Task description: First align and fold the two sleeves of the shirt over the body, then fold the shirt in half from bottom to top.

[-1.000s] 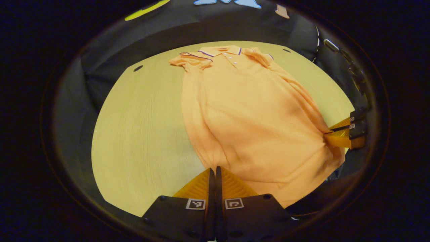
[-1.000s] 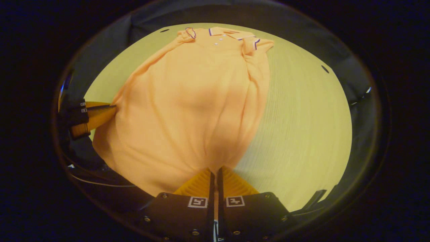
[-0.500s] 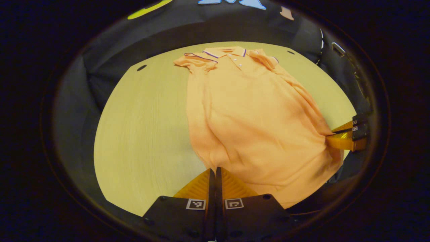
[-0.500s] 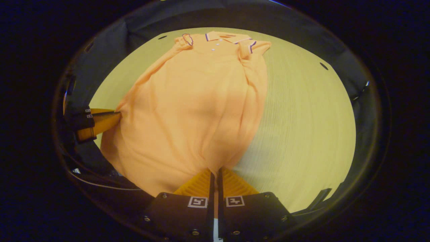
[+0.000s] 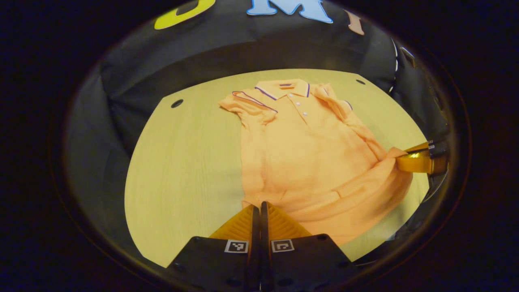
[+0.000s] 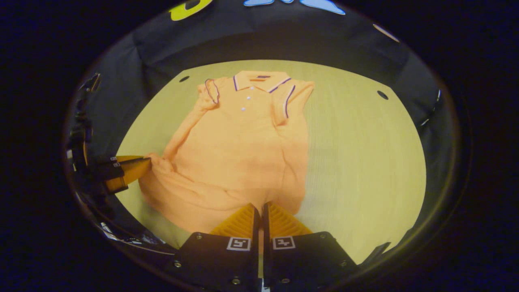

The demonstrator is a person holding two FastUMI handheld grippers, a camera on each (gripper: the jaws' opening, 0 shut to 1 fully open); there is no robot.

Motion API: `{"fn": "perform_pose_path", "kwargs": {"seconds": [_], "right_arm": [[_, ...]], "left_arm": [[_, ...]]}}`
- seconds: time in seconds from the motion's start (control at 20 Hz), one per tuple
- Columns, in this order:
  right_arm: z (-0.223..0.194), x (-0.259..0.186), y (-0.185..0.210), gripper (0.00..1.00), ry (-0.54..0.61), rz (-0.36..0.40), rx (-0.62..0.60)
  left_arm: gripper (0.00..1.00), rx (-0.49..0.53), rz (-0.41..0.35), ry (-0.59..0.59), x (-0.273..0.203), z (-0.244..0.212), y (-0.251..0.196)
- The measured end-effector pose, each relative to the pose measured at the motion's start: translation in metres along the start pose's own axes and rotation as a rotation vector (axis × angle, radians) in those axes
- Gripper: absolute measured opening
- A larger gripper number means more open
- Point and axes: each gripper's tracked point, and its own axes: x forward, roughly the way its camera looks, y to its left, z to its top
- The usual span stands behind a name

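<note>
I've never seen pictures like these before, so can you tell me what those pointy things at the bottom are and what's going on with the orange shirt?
Those pointy things are grippers, two-finger tools that a person holds, one in each hand. A small camera rides on each and looks along its fingers, which makes the pictures round. In the left gripper view, the left gripper is at the bottom, and the right gripper sits at the picture's right edge. In the right gripper view, the right gripper is at the bottom. An orange shirt with a collar lies on a pale wooden table, sleeves already folded in. Each gripper is pinched shut on a bottom corner of the shirt, and the hem is lifted, starting the fold towards the collar.
</note>
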Motion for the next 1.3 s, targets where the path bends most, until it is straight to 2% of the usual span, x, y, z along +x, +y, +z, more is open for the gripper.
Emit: {"fn": "perform_pose_path", "kwargs": {"seconds": [0.5,0.9,1.1,1.3], "right_arm": [[0.145,0.029,-0.023,0.06,-0.159,-0.019,0.025],[0.247,0.068,-0.055,0.05,-0.245,-0.053,0.067],[0.285,0.091,-0.072,0.05,-0.274,-0.082,0.086],[0.296,0.112,-0.086,0.06,-0.266,-0.109,0.124]], "left_arm": [[0.07,-0.052,0.017,-0.128,0.055,0.136,0.026],[0.06,-0.035,0.027,-0.24,0.113,0.249,0.05],[0.06,-0.025,0.026,-0.293,0.138,0.291,0.053],[0.07,0.03,0.022,-0.308,0.158,0.306,0.048]]}}
